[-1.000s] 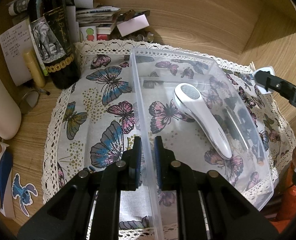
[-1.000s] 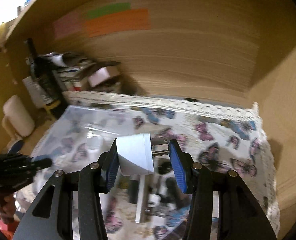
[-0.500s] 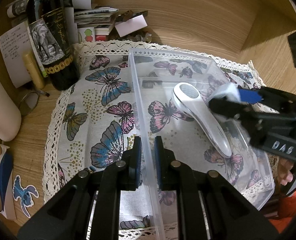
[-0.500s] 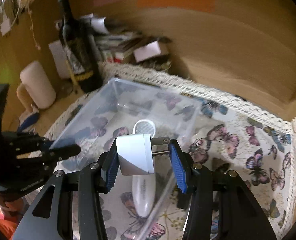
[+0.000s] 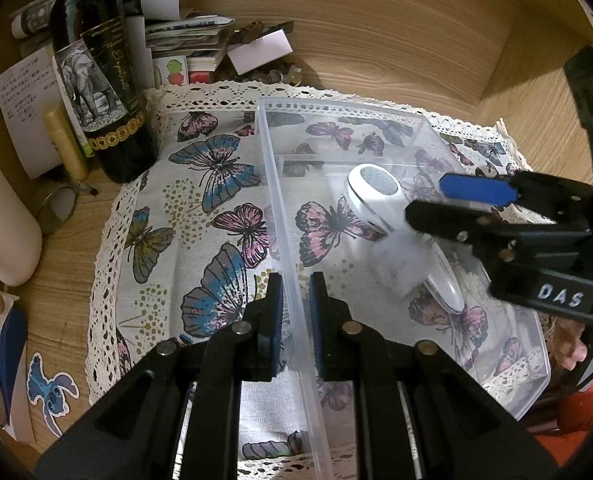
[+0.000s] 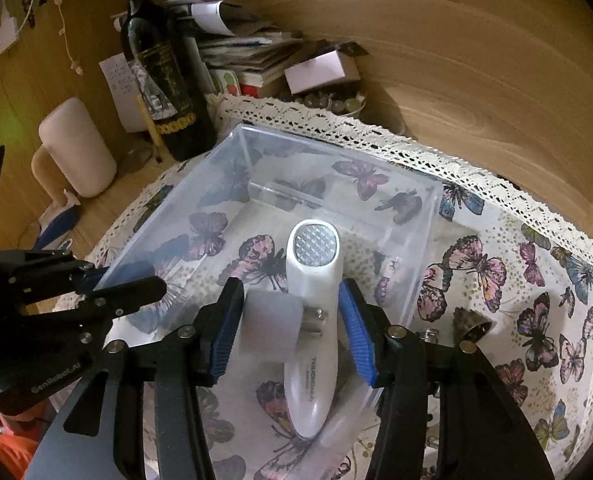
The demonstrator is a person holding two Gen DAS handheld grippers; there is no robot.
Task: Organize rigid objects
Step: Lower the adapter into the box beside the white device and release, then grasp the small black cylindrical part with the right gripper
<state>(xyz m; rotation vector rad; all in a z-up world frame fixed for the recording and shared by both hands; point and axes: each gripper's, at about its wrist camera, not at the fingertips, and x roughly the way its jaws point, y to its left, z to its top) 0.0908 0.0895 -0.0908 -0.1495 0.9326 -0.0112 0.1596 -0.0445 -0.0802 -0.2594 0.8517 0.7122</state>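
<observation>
Two grippers at work over a clear plastic box (image 5: 396,128) on a butterfly-print cloth (image 5: 200,208) spread across the wooden bench (image 5: 376,40). Left gripper (image 5: 296,312) pressed together on the box's near side wall, one pad inside, one outside. Right gripper (image 6: 290,326) above the box interior, jaws opening, with a white plug adapter (image 6: 270,326) between them: left pad at its flat side, metal prongs pointing toward the right pad with a gap showing there. Blurred in the left wrist view, so contact hard to judge. Directly beneath and ahead of the right gripper, lying on the box floor, a white handheld device (image 6: 314,280) with a gridded head pointing away. Beyond the left gripper, up and to its left, a dark wine bottle (image 5: 100,80) upright beside stacked papers (image 5: 184,36). Just right of the right gripper, outside the box, a small brass bell (image 6: 470,322) on the cloth.
</observation>
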